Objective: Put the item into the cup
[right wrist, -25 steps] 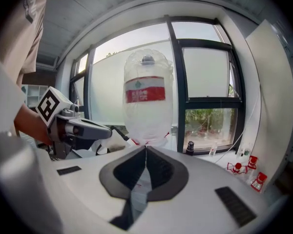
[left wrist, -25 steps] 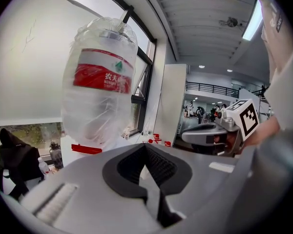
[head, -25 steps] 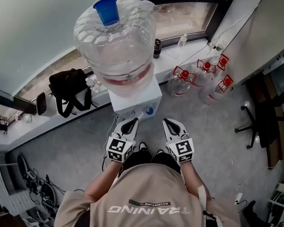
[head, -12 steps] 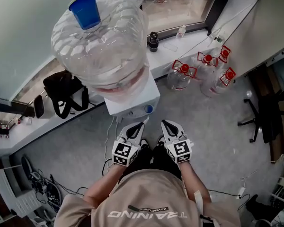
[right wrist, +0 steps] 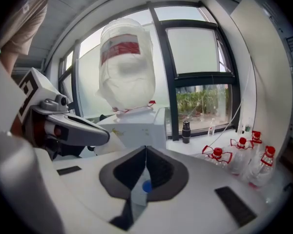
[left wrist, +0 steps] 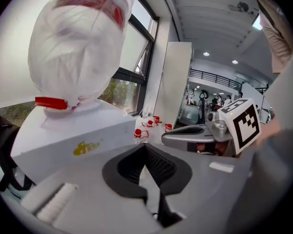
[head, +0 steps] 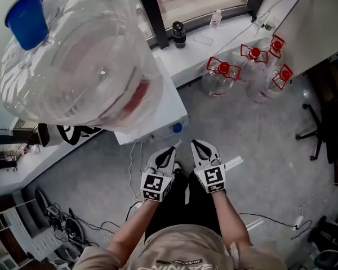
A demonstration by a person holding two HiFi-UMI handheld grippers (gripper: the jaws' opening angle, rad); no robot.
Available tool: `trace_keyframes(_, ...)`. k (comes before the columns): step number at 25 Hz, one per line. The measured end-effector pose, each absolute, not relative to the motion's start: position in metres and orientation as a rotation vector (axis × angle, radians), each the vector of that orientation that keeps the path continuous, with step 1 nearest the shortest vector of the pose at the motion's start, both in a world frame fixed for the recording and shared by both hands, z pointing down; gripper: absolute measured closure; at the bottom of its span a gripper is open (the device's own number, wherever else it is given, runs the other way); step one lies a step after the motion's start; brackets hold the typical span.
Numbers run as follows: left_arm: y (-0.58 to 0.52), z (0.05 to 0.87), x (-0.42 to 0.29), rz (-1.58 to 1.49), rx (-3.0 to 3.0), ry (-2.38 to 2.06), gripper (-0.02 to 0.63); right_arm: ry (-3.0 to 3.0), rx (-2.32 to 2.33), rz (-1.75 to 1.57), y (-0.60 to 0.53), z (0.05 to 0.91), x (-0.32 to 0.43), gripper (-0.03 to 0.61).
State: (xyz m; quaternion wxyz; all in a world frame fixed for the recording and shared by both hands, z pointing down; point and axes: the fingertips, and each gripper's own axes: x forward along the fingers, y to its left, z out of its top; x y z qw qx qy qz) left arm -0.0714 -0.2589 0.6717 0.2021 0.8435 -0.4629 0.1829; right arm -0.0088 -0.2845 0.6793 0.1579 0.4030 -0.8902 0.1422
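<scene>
A blue cup [head: 27,20] stands on top of the big clear water bottle [head: 79,66], which sits upside down on a white dispenser [head: 163,103]. No loose item for the cup shows in any view. My left gripper [head: 172,149] and right gripper [head: 195,143] are held side by side, low in front of the dispenser and well below the cup. In the left gripper view the left gripper [left wrist: 145,146] has its jaws closed tip to tip with nothing between them. The right gripper [right wrist: 145,149] is shut and empty too, facing the dispenser [right wrist: 136,130].
Several clear jugs with red handles [head: 222,75] stand on the floor at the right under the window sill [head: 214,35], which holds a small black bottle [head: 178,34]. A black bag [head: 79,133] lies left of the dispenser. Cables [head: 62,224] trail at lower left, and an office chair [head: 327,122] stands at the right.
The head has come closer to the dispenser, so the bottle and cup now loom at upper left. Both grippers stay shut, side by side.
</scene>
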Motion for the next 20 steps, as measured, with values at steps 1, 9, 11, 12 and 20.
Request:
trace_keyframes(1, -0.261, 0.684, -0.071, 0.514, 2.345, -1.297, 0.606, -2.54, 1.152, 0.392, -0.285, 0.689, -0.009, 0.566)
trace_keyframes(9, -0.283, 0.779, -0.072, 0.541, 2.234, -1.327, 0.606, -2.503, 1.135, 0.394, -0.295, 0.778, -0.018, 0.566)
trace_keyframes(11, -0.286, 0.802, -0.074, 0.543, 2.221, -1.33, 0.606, -2.486, 1.124, 0.417, -0.295, 0.803, -0.019, 0.566)
trace_keyframes(12, -0.287, 0.813, -0.074, 0.541, 2.213, -1.335, 0.606, -2.477, 1.116, 0.432, -0.294, 0.815, -0.02, 0.566)
trace_keyframes(20, -0.303, 0.872, -0.077, 0.517, 2.171, -1.39, 0.606, -2.46, 1.091, 0.51, -0.291, 0.865, -0.033, 0.566)
